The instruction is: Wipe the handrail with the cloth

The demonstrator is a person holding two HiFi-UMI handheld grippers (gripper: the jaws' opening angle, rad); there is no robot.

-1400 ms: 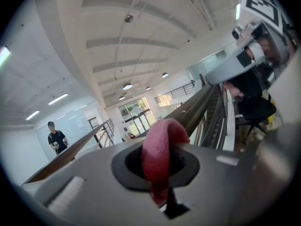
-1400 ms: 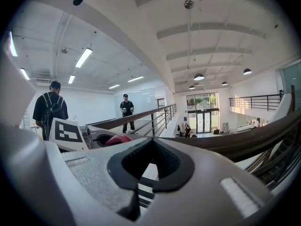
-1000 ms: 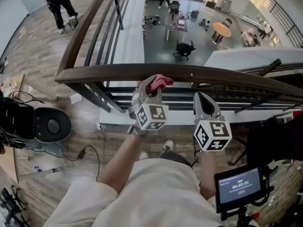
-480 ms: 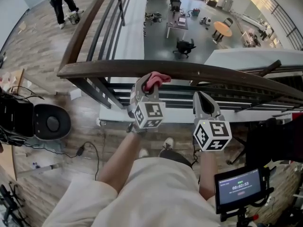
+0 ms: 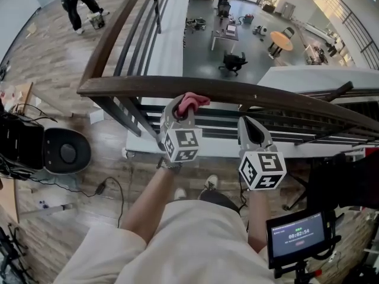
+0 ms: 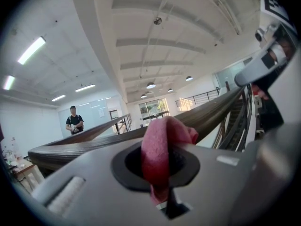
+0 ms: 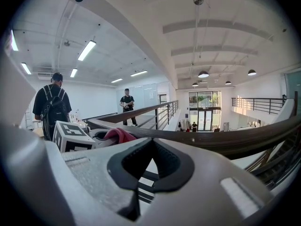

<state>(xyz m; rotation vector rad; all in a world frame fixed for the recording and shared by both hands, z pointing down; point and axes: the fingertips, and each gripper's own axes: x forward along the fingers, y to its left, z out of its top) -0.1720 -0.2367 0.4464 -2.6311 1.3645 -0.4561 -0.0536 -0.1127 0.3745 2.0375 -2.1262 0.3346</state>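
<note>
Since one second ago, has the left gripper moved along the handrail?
Yes, slightly. The left gripper, jaws shut on the cloth, has slid leftward along the handrail, toward its left corner.

Pink cloth [image 5: 192,102] (bunched, pinched in the left tool [image 5: 182,110]) lies against the dark brown handrail [image 5: 284,96]

Timer screen [image 5: 297,234], round table [image 5: 281,38] (far below)

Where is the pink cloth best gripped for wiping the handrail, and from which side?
Grip the cloth at its bunched middle, coming from the person's side of the handrail, as the left gripper does now. A soft wad stands out beyond the shut jaws, so probably only cloth meets the rounded wood.
</note>
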